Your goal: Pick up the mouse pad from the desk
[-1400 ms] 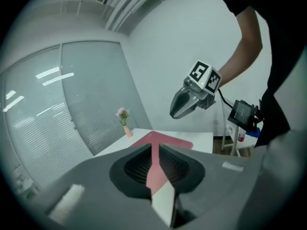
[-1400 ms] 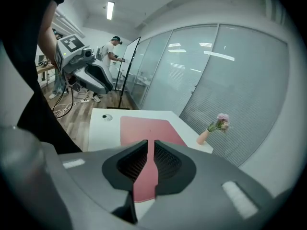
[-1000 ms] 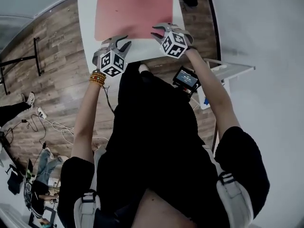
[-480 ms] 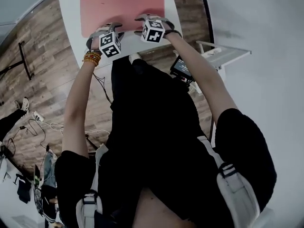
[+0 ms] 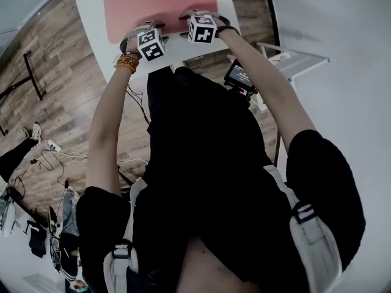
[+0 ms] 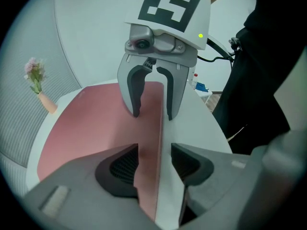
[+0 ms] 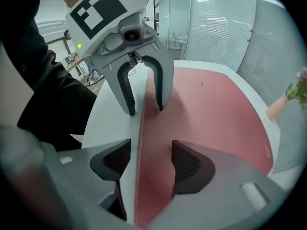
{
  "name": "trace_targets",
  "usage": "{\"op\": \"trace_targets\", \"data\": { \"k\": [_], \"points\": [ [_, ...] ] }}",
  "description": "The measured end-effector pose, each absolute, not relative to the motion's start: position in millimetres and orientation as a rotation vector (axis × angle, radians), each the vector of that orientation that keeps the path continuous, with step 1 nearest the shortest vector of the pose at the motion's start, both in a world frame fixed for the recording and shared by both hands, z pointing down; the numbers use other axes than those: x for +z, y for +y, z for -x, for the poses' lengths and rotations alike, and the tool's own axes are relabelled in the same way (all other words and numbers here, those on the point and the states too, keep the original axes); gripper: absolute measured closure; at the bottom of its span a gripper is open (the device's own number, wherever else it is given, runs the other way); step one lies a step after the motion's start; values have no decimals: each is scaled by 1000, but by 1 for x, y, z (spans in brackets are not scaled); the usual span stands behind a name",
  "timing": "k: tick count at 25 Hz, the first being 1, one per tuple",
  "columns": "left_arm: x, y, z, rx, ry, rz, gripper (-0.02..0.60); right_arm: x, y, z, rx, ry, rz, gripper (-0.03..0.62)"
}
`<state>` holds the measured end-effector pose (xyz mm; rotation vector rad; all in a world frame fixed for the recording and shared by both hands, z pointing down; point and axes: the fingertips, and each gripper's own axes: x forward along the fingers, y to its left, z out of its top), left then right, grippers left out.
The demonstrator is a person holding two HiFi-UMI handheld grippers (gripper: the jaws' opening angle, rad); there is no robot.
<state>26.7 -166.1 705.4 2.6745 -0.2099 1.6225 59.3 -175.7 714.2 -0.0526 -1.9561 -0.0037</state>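
On the white desk (image 6: pixel 194 123), left gripper (image 6: pixel 154 153) and right gripper (image 7: pixel 151 151) gape astride the flat pink mouse pad (image 6: pixel 91 131) edge; close the 2 evenly, then lift.

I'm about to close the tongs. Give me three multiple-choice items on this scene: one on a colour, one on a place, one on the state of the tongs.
1. What colour is the mouse pad?
A) blue B) pink C) black
2. Where does the vase stand?
A) on the pad B) on the desk, off the pad C) on the floor
3. How are the left tongs and right tongs?
A) shut on the pad B) shut, empty C) open, astride the pad's edge

1 B: it is pink in every view.
2 B: the vase sits on white desk beyond the pad's corner.
3 C: each gripper view shows its jaws apart with the pad's edge between them.
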Motion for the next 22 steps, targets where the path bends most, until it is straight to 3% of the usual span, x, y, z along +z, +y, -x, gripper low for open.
{"op": "trace_targets", "data": {
  "k": [5,16,17,18,22],
  "points": [
    [704,-167,-21,1563,-192,-2660,361,712,-179,-56,13,-1970,58,362],
    [704,-169,-31,1514,-148,-2657,351,710,-191,-47,139,-1916,67,408],
    [704,-169,-31,1511,-148,-2657,350,709,-194,-47,124,-1915,56,430],
    [704,-169,-31,1511,-151,-2655,350,709,-198,-48,90,-1914,39,572],
    [706,-172,-28,1493,-186,-2665,351,710,-203,-50,87,-1957,18,574]
  ]
}}
